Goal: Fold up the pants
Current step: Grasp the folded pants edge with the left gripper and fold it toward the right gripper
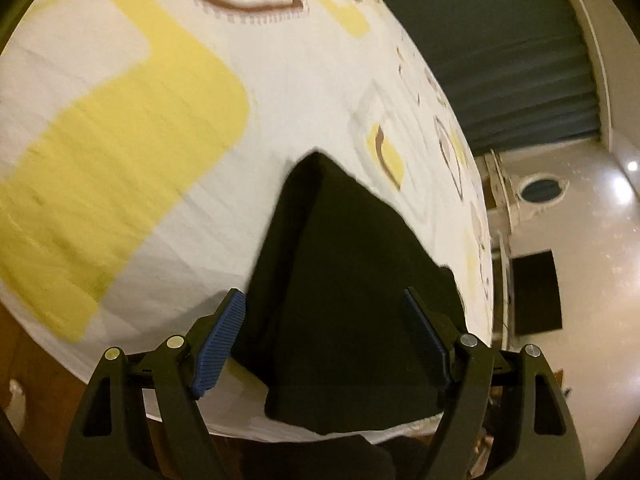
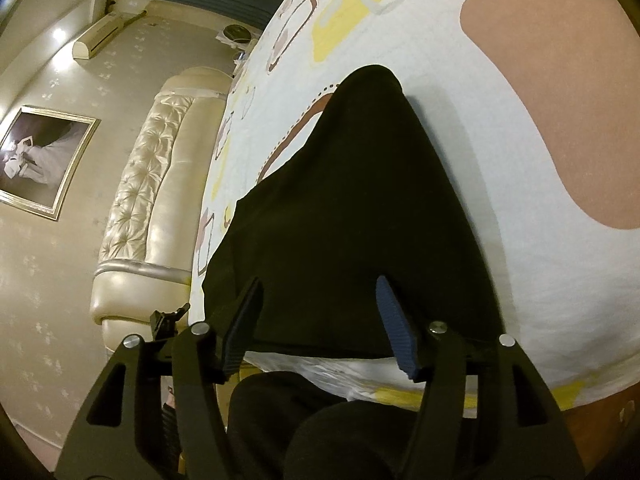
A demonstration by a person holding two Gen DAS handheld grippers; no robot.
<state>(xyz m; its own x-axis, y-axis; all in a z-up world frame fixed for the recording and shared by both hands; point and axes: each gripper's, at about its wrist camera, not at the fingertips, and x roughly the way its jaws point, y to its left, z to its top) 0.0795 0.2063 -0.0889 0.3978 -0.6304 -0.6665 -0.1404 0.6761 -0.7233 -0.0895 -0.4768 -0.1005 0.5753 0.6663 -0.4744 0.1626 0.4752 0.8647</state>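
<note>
- Nearest, both views look down past a dark-clothed leg [image 2: 320, 432] at the bed's edge; the person seems to stand right against the bed [image 2: 540, 280], which would put the pants within easy reach
- The left gripper [image 1: 324, 340] is released: its blue pads [image 1: 218, 348] stand wide with nothing pressed between them, hanging over the near end of the pants, tipped downward
- The right gripper [image 2: 320, 328] is also released, jaws parted, the cloth showing between them but apart from the pads; it points down at a shallower slant over the near hem edge
- The pants [image 2: 360, 208] lie flat on the bedspread, near end at the bed's edge, narrowing toward the far end; they look already folded into one dark slab, probably laid lengthwise so the near end can be lifted over the far one
- Both grippers flank that near edge, likely set to pinch its corners
- Beyond, a padded headboard [image 2: 152, 184] and a framed picture [image 2: 40, 160] on the wall
</note>
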